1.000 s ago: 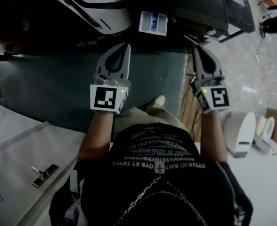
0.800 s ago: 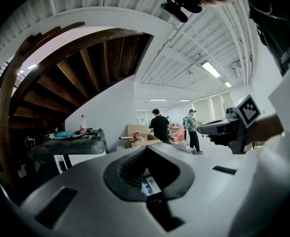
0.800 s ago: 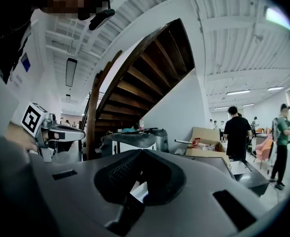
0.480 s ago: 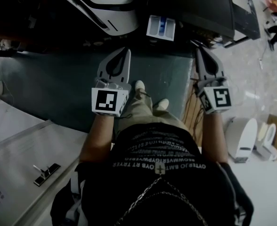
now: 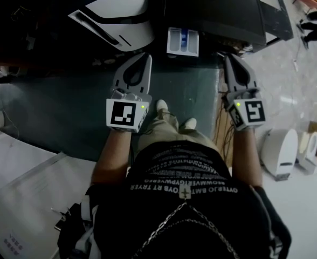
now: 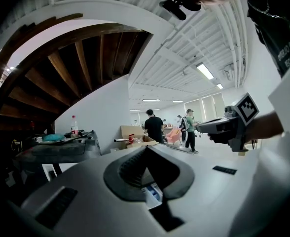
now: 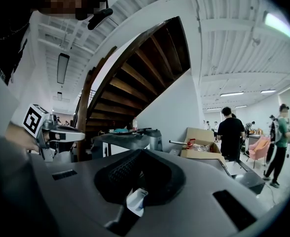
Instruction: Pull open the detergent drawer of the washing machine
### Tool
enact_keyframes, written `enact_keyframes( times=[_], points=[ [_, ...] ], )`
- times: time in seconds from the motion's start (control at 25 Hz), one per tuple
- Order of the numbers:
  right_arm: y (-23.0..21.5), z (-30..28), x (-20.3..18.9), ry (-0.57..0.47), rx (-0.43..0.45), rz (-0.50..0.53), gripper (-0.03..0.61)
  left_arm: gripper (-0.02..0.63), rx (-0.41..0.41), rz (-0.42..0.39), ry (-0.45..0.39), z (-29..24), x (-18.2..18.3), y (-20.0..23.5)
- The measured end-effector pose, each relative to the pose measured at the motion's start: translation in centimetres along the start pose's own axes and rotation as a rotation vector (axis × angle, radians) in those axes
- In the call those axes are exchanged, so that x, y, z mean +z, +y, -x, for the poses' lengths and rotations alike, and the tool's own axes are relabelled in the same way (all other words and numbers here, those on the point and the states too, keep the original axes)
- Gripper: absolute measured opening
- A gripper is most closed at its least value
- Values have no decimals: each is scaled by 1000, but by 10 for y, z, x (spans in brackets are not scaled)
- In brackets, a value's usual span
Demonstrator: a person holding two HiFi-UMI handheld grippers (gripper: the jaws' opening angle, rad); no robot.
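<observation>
Both hand-held grippers are out in front of me, roughly level, touching nothing.

- Left hand-held gripper point(image 5: 145, 57): jaws pressed together, nothing between the pads.
- Right hand-held gripper point(image 5: 229, 57): the same, jaws together and empty.

The detergent drawer point(image 5: 183, 41) sits at the left front corner of the washing machine point(image 5: 223, 9). It is a white tray with a blue insert. The head view looks down into its compartments, so I judge it already stands out of the machine's front, at least part way. I cannot tell how much travel is left.

The left gripper's tips are near the machine's front, just left of the drawer. The right gripper's tips are towards the machine's right side, well apart from the drawer. In the left gripper view a white-and-blue scrap point(image 6: 152, 194) shows through the gap under the closed jaws. It is most likely the drawer.

Handling, as I judge it:
- It should be thin moulded plastic, light and stiff along the pull.
- It is likely to bind on its runners if dragged askew.
- The surface looks glossy and may be slick.

Where to hold:
- Open the jaws first.
- Pinch the front lip at its middle.
- Draw straight away from the machine, keeping level.
- Do not lever downward, since an extended tray hangs unsupported and its stop could snap.
- The left gripper is the nearer one for this.
</observation>
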State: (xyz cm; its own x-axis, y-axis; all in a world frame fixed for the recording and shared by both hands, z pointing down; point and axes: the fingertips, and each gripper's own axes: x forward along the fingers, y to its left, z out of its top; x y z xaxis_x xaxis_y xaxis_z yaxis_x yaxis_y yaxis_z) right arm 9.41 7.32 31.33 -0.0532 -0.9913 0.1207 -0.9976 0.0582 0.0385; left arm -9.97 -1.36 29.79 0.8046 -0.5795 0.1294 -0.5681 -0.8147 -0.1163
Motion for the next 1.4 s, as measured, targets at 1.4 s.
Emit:
enact_keyframes(
  times=[1.4],
  points=[
    [1,-129,39,-16,-150,-17,2,5,-154,35,-44,-106,-5,126]
  ],
)
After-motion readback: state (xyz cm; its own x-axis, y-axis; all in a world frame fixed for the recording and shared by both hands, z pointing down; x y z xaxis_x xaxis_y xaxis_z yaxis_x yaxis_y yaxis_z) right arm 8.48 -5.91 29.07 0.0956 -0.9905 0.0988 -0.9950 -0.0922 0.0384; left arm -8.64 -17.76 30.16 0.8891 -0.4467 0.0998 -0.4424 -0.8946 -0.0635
